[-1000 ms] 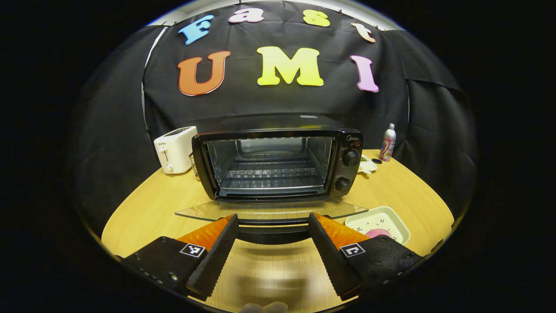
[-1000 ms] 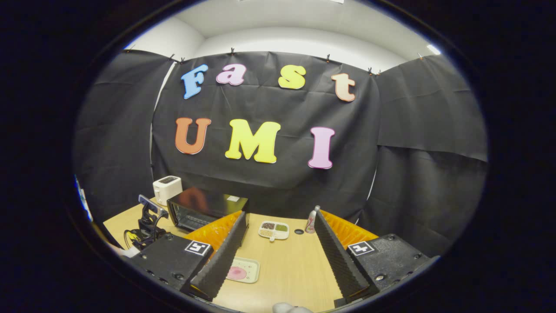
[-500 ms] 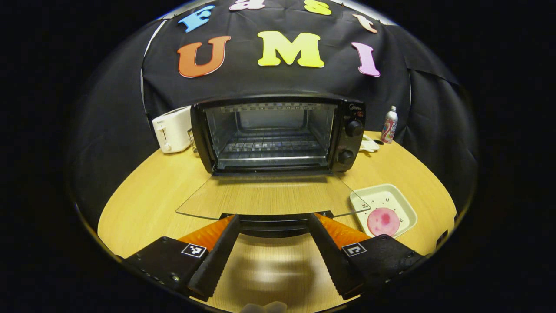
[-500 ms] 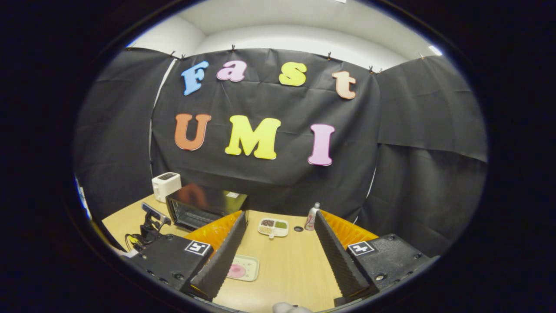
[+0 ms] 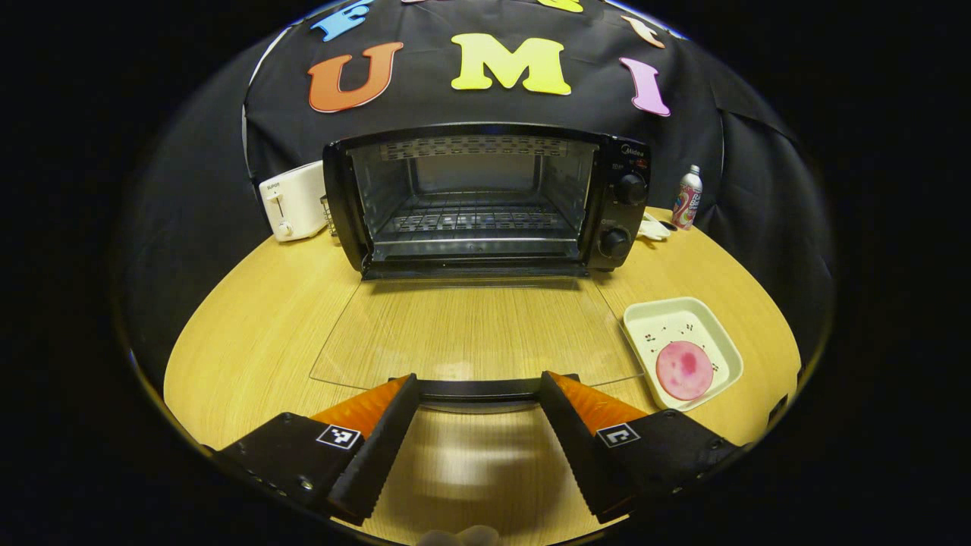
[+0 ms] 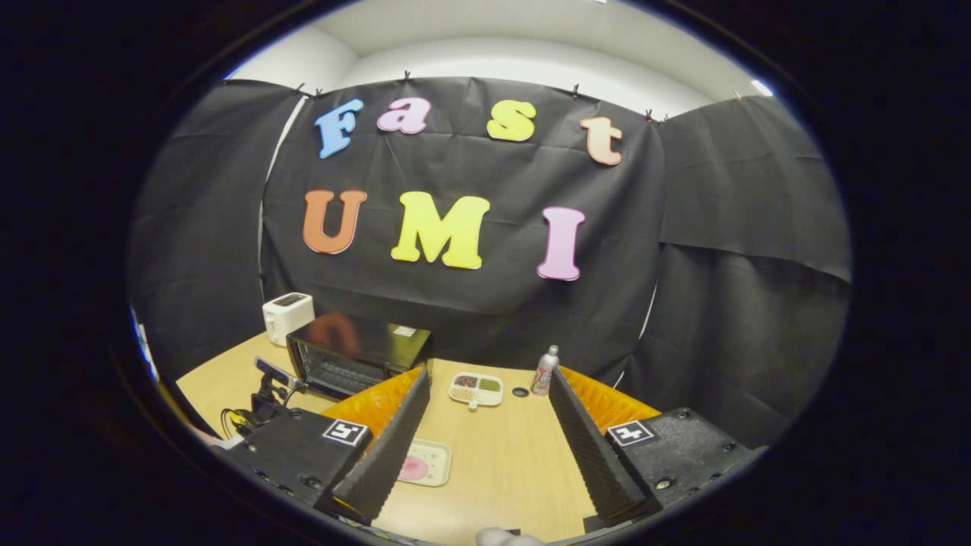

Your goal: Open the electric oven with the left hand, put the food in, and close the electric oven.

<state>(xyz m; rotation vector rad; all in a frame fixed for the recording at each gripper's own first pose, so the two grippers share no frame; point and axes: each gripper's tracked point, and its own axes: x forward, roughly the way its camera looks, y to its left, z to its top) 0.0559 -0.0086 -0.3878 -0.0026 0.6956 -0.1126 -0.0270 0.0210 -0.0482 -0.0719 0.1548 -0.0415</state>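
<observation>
Black electric oven (image 5: 485, 201), glass door (image 5: 470, 334) now swung fully down level over wooden worktop (image 5: 250, 326); left gripper (image 5: 478, 390) jaws spread astride handle; right gripper (image 6: 489, 394) jaws released; pink food (image 5: 683, 369) awaits on pale square plate (image 5: 660, 318) beside door.

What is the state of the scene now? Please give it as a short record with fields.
oven: open, rack inside bare
oven door: folded down flat over the table
door handle: between the fingers of the left gripper, jaws spread
food: pink round piece on the white tray, right of the door
right gripper: open, holds nothing
</observation>
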